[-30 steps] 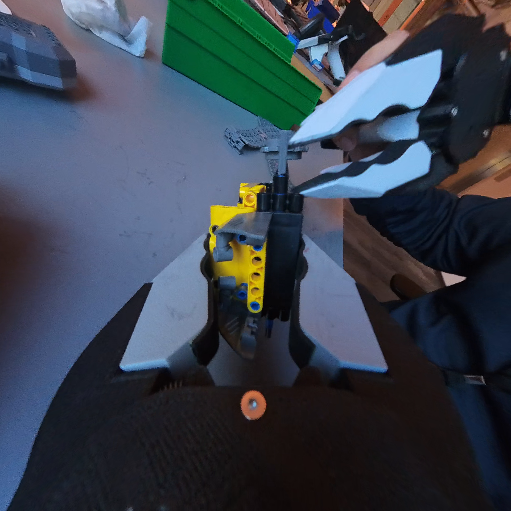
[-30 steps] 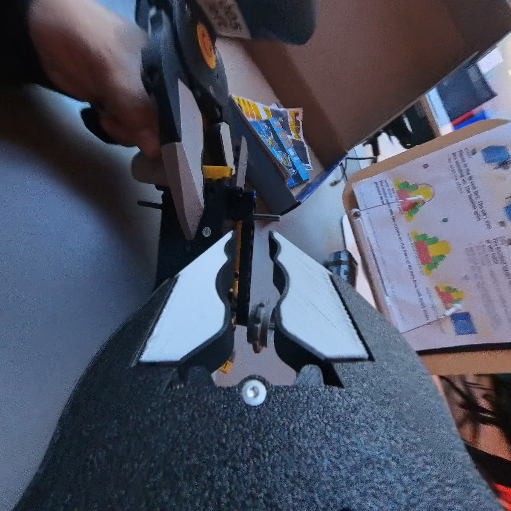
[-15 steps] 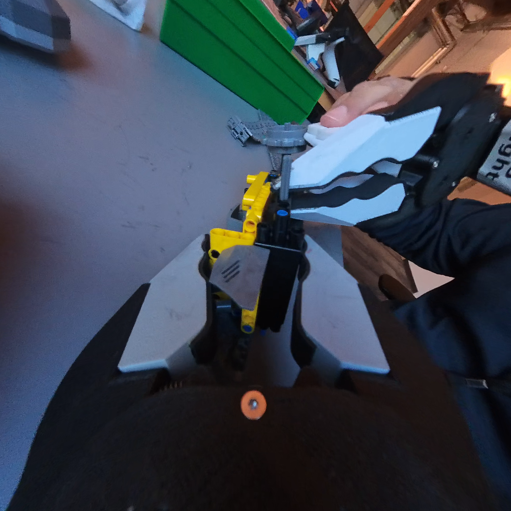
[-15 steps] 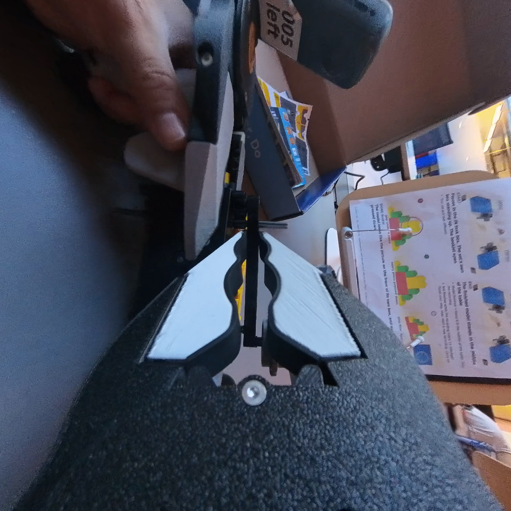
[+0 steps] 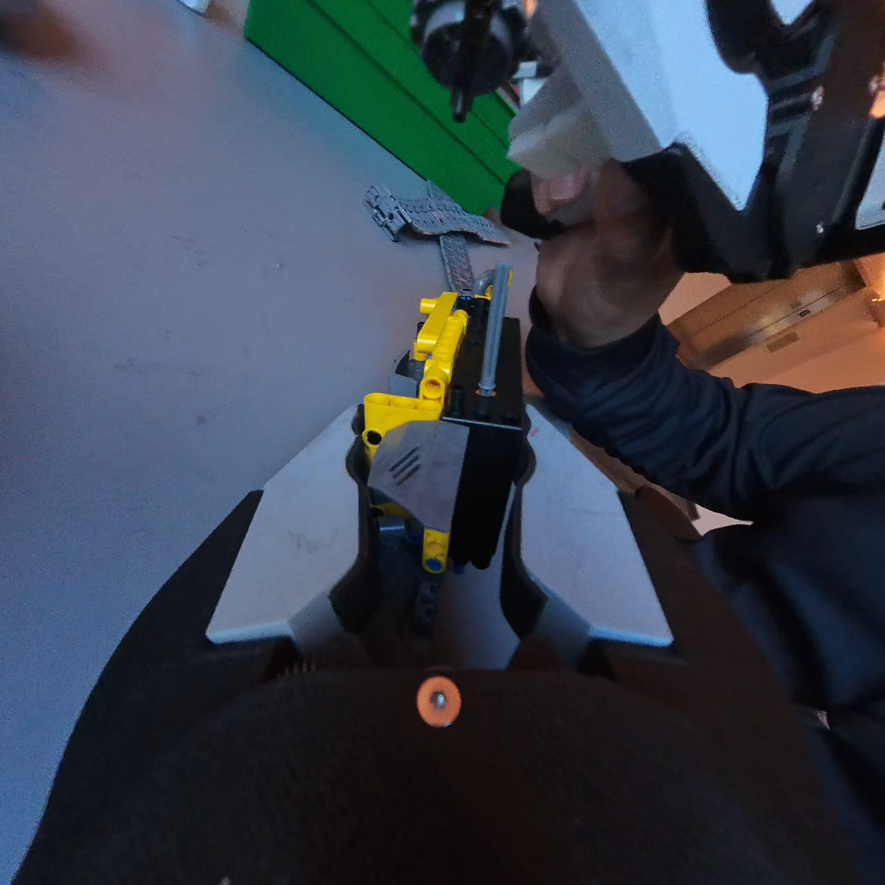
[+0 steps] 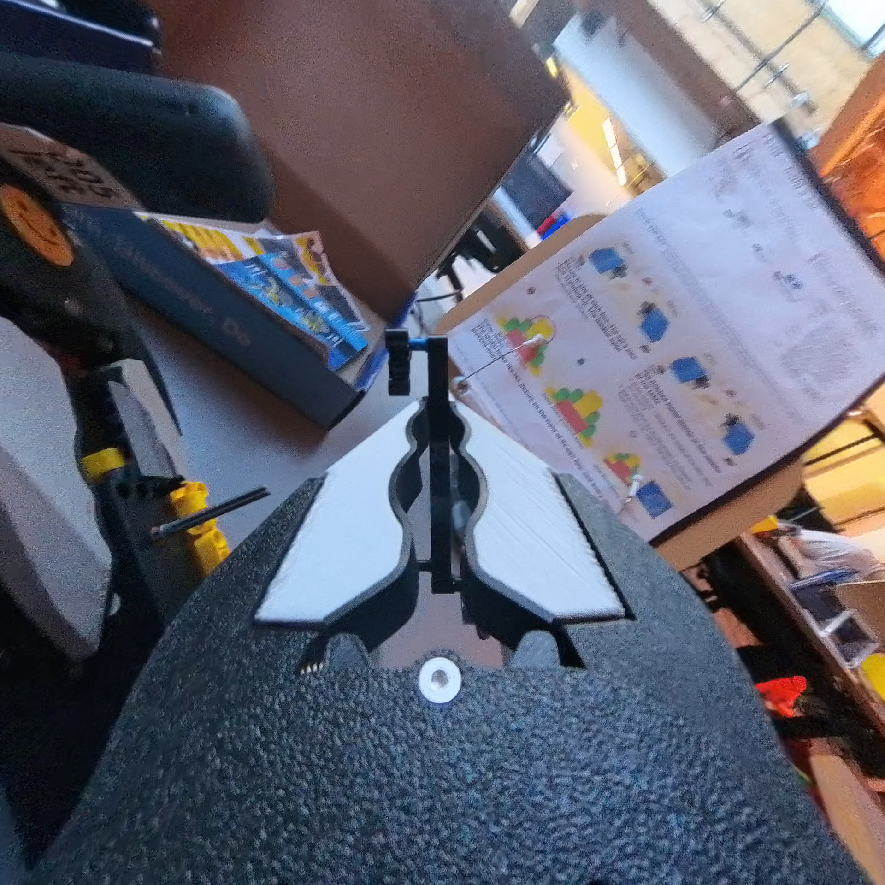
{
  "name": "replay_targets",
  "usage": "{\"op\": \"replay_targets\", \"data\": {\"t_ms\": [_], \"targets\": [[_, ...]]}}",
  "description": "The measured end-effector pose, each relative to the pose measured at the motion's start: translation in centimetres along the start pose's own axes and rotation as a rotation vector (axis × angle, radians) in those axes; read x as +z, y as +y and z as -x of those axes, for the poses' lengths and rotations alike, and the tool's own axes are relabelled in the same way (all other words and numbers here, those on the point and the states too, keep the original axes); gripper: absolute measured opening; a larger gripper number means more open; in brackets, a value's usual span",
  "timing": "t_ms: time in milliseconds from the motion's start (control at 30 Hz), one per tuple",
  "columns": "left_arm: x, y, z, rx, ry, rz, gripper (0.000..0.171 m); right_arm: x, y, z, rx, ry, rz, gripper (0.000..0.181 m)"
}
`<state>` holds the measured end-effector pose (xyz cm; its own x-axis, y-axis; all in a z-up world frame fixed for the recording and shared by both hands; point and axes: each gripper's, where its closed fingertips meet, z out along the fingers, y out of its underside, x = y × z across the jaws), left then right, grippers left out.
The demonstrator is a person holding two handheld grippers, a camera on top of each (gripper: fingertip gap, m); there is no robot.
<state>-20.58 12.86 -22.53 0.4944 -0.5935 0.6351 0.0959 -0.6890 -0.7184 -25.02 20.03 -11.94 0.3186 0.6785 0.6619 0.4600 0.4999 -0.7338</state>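
Observation:
My left gripper [image 5: 440, 421] is shut on a yellow and black brick model [image 5: 483, 474] with a grey panel, held above the grey table [image 5: 167, 239]. A grey axle [image 5: 493, 325] sticks out of the model's far end. My right gripper [image 6: 438, 407] is shut on a thin black beam [image 6: 438, 431]. A small black piece [image 6: 397, 364] is joined to the beam's tip by a blue pin. In the left wrist view the right gripper's white finger [image 5: 646, 72] is high at the top right, with its held part [image 5: 467, 43] well above the model. The model also shows in the right wrist view [image 6: 196, 522].
A green crate [image 5: 383, 91] stands at the back, with grey track links [image 5: 431, 215] on the table before it. In the right wrist view a dark box [image 6: 230, 306] with a coloured booklet [image 6: 297, 282], a brown cardboard box [image 6: 383, 119] and a board with an illustrated sheet [image 6: 694, 335] lie ahead. The grippers' ends are close to 12 centimetres from one another.
My right gripper shut on the black beam at the model's far end, then drew up and away with it. The grey axle now stands bare. My left gripper kept its hold.

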Motion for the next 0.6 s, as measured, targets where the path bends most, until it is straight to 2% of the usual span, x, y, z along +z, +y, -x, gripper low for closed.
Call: {"op": "replay_targets", "data": {"t_ms": [167,333,433,600], "targets": [[-1.1,-1.0,1.2,0.006,-0.042,-0.047,0.060,-0.7,0.7,0.1,-0.008,-0.023,0.016,0.004],[-3.2,-2.5,2.2,0.114,-0.114,-0.099,0.060,-3.2,2.4,-2.7,-0.007,0.062,0.029,0.004],[-4.6,-3.5,2.3,0.293,-0.213,-0.101,0.061,-4.9,4.1,-3.9,0.008,0.054,0.040,0.004],[-6.9,-5.0,2.3,0.748,-0.491,-0.065,0.060,-6.5,6.9,-1.6,-0.047,-0.026,0.087,0.004]]}}
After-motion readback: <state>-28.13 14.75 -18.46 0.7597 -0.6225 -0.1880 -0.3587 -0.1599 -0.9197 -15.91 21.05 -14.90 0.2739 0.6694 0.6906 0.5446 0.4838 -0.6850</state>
